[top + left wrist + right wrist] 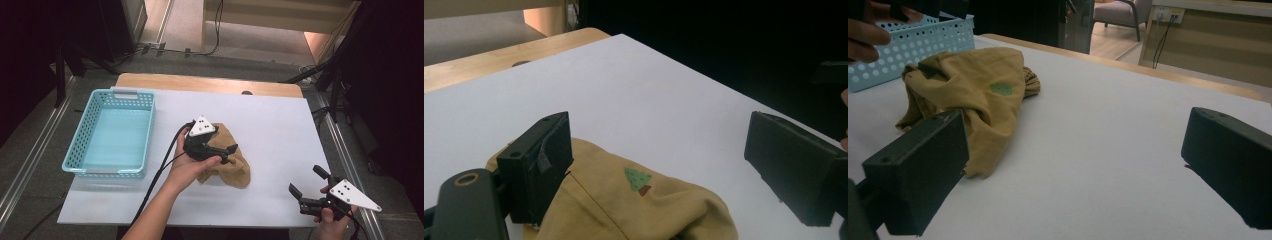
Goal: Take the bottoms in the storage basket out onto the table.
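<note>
High view, reading from the left: blue basket (117, 134) waits at mid-left, seemingly the drop spot. At centre, left tongs (227, 152) hang released over the tan cloth (227, 167) lying crumpled on the worktop (280, 130); right tongs (310, 182) idle, spread, lower right.

— What's that tan garment (226, 156) made of?
— Soft matt cloth, creased and slightly fuzzy, with a small flat green tree print on it.
— And the basket (90, 131)?
— Light blue plastic, perforated walls, smooth with a faint sheen.
— The table (280, 125)?
— A white, matt, paper-like sheet over a wooden top — pale, smooth wood showing at the far edge.
— The left gripper (659, 165)?
— Matt black plastic blocks, the pad faces slightly rough. The right gripper (1073, 170) looks the same.
</note>
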A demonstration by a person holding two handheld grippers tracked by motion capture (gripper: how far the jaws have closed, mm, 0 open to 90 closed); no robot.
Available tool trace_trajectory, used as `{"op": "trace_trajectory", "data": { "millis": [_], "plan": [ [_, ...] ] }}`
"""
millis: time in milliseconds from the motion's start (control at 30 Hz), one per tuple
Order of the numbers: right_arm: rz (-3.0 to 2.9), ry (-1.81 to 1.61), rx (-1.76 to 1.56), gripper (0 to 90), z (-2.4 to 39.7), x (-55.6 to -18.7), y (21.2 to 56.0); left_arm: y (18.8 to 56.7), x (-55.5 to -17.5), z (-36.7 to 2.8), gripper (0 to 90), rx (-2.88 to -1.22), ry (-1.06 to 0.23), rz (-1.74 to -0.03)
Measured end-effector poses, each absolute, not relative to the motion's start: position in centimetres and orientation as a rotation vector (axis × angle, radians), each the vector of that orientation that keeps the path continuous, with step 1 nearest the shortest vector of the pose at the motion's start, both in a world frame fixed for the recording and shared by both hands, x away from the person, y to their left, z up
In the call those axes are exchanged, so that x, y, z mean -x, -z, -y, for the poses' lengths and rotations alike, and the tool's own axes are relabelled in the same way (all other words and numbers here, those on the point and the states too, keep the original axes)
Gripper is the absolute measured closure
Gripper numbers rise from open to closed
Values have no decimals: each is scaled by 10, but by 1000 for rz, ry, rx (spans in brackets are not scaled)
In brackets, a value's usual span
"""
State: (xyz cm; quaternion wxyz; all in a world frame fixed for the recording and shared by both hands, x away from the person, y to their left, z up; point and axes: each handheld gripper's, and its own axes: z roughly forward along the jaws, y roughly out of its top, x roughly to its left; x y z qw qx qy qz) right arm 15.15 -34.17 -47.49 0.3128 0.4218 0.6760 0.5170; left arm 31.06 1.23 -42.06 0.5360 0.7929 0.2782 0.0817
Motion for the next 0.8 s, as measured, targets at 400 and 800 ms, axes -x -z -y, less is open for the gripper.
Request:
{"op": "trace_trajectory", "data": {
  "millis": [400,800],
  "plan": [
    [-1785,-1363,-1117,0,341,-152,475,412,-305,-23,0,-1888,-191,-628],
    [-1788,-1362,-1116,0,340,-152,476,402,-295,-41,0,-1844,-233,-621]
  ]
}}
